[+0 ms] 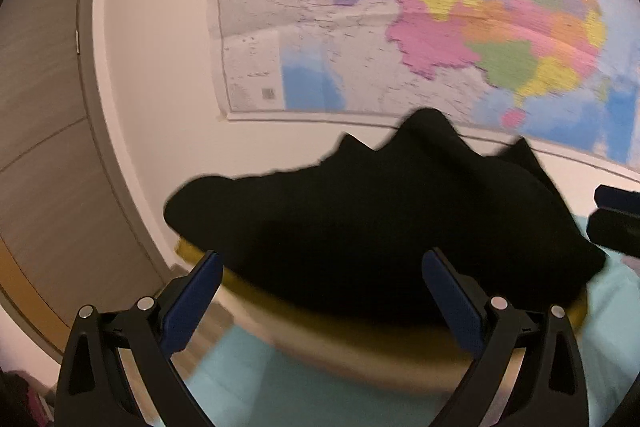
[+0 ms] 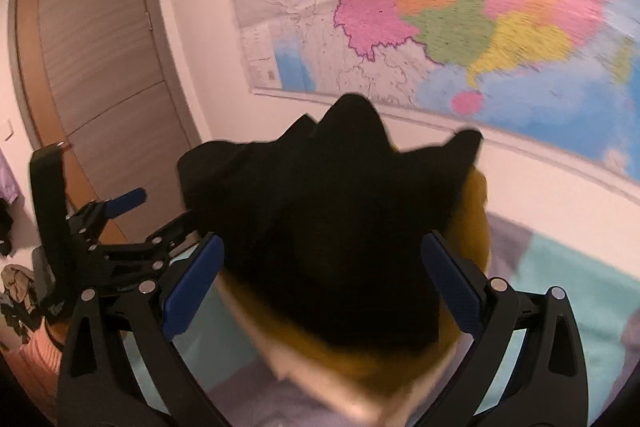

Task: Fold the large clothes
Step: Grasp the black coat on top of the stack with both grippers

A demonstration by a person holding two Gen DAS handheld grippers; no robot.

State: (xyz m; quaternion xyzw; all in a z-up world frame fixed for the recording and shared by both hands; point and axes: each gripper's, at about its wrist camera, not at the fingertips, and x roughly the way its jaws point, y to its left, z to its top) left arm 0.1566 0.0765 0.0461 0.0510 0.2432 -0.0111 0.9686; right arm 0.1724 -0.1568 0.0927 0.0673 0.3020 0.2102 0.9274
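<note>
A: Where is the black garment [image 1: 380, 223] sitting in the left wrist view?

B: It is lying bunched in a heap ahead of the left claw [image 1: 322, 291], spreading from about ten o'clock to three o'clock, over something mustard-yellow [image 1: 248, 289] (blurred, so hard to name). The claw's fingers are standing spread wide, pinching nothing.

A: And the right claw [image 2: 322, 287]?

B: It is also gaping open, with the same garment [image 2: 340, 227] piled at twelve o'clock between and beyond its blue pads [image 2: 192, 287]. The left claw [image 2: 132, 223] is showing at nine o'clock in that view, just beside the heap.

A: What is lying underneath?

B: A pale turquoise bed cover [image 2: 568, 291]. A colourful wall map [image 1: 420, 7] is hanging behind, with a grey-brown door [image 2: 104, 67] at ten o'clock.
</note>
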